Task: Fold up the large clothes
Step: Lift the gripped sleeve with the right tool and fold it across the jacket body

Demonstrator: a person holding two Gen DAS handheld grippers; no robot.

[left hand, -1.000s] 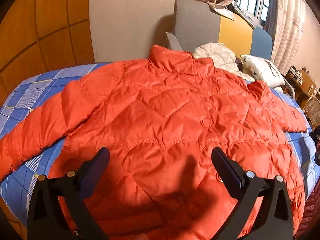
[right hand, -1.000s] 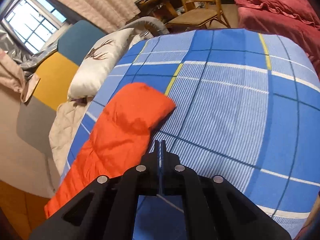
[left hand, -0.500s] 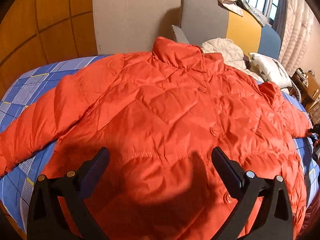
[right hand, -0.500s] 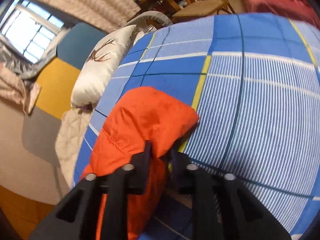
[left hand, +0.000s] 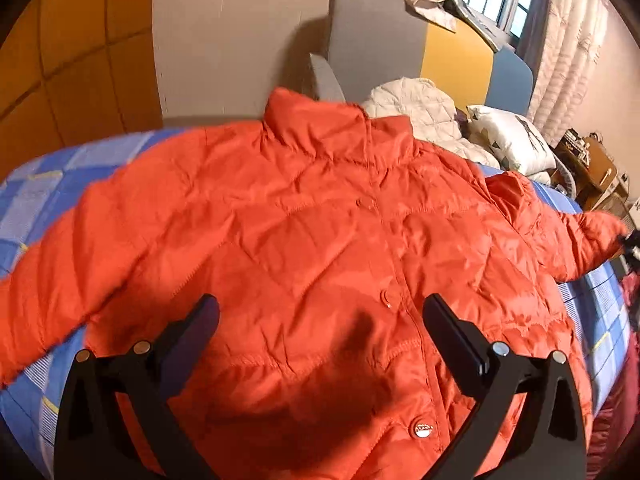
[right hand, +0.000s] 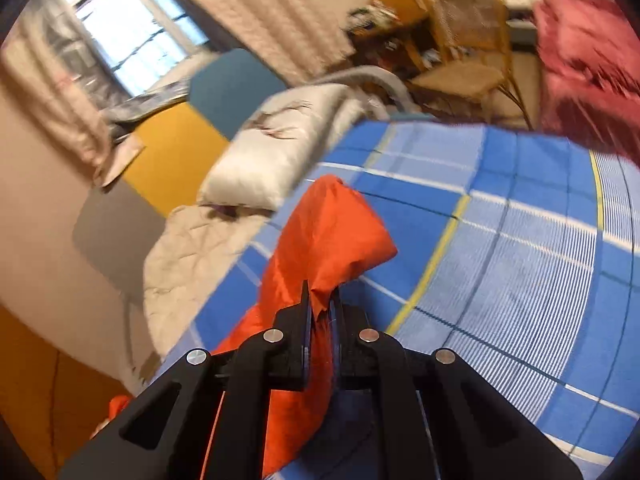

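An orange puffer jacket (left hand: pixel 320 240) lies front-up and spread out on a blue plaid bed (left hand: pixel 36 192), collar toward the wall, both sleeves out to the sides. My left gripper (left hand: pixel 320 320) is open and empty, hovering over the jacket's lower front. My right gripper (right hand: pixel 320 304) is shut on the cuff of the jacket's right-hand sleeve (right hand: pixel 332 232) and holds it lifted off the bed (right hand: pixel 520 260). That sleeve end also shows at the far right of the left wrist view (left hand: pixel 592 232).
A grey, yellow and blue headboard (left hand: pixel 400 52) stands behind the collar. A cream quilt (left hand: pixel 416 108) and a white pillow (left hand: pixel 508 140) lie beside it. A wicker chair (right hand: pixel 468 60) and a red blanket (right hand: pixel 588 60) are past the bed's edge.
My right gripper went from shut and empty beside the sleeve to shut on its cuff, and has raised it. My left gripper has moved forward over the jacket, still open.
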